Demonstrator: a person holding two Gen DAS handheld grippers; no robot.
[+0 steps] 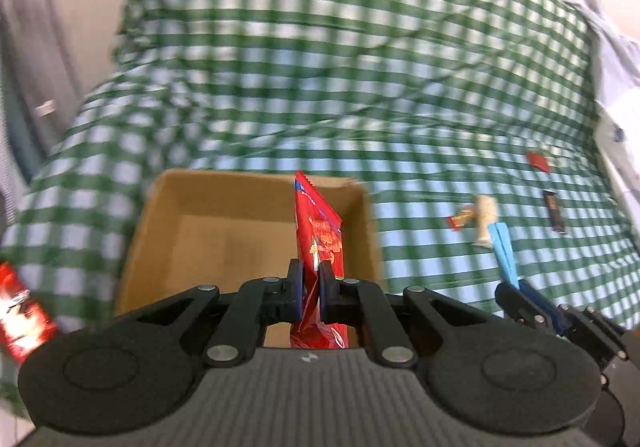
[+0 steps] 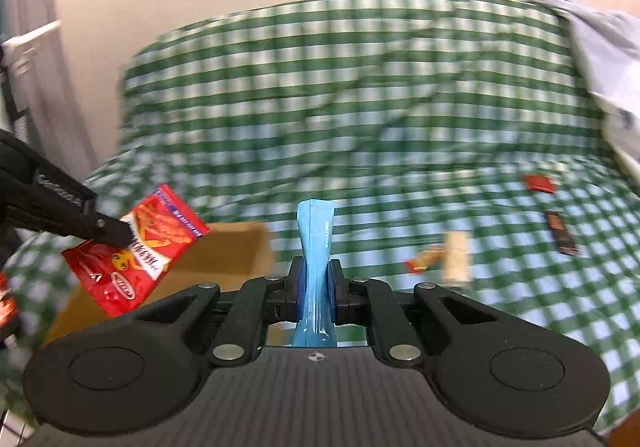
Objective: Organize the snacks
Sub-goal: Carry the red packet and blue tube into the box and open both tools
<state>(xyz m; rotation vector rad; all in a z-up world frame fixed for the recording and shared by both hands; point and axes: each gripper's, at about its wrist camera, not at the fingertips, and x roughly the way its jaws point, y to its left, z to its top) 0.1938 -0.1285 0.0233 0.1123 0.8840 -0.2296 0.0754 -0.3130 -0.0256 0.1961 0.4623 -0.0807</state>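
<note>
Both grippers have something pinched right now. The left gripper [image 1: 311, 279] has its jaws clamped tight on a red packet [image 1: 319, 231], gripping it edge-on near the bottom so it stands up between the fingers. It hangs over the open cardboard box [image 1: 168, 247], which looks bare inside as far as I can see. From the right wrist view you get the packet's face [image 2: 136, 247]: red with orange snack art and a blue strip at the top corner.

The right gripper [image 2: 316, 283] is closed on a thin blue packet [image 2: 315, 247], squeezed narrow at the pads and flaring out wider at the top.

Everything sits on a green checked cloth [image 1: 360, 67]. Off to the right on it: a beige bar [image 2: 456, 257] touching a small orange wrapper [image 2: 426, 259], a dark bar [image 2: 562, 233] farther right, and a small red packet [image 2: 540, 183] beyond that. Another red pack [image 1: 20, 311] lies at the far left edge. Pretty blurry overall.
</note>
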